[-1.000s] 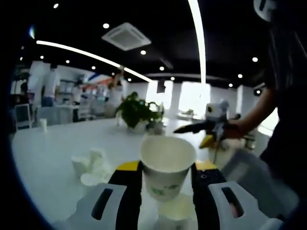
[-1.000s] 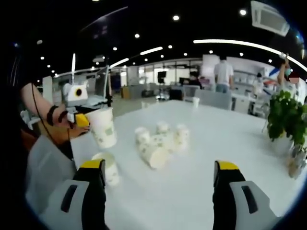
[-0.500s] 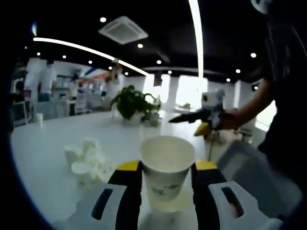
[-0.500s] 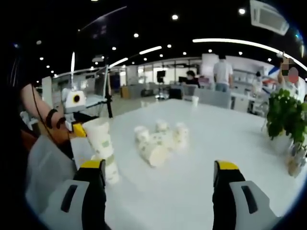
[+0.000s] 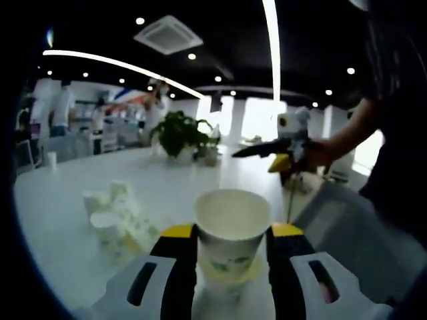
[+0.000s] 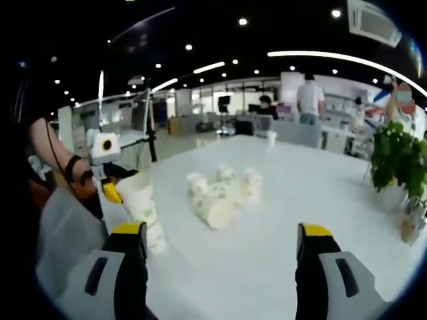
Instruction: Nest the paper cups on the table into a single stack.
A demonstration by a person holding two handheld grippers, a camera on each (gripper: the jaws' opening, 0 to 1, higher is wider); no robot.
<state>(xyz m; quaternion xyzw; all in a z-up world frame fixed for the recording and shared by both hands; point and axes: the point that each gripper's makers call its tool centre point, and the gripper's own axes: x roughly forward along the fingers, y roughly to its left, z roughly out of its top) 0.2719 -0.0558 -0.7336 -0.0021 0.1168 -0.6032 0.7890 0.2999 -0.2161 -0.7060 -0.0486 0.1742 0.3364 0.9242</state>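
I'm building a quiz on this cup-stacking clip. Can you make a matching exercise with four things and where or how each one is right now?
Things:
1. held cup
2. loose cups
3. potted plant
4. right gripper

States:
A. open, holding nothing
B. clustered mid-table, some tipped over
C. between the left gripper's jaws, over another cup
D. at the table's far edge

Pairs: 1-C, 2-B, 3-D, 4-A
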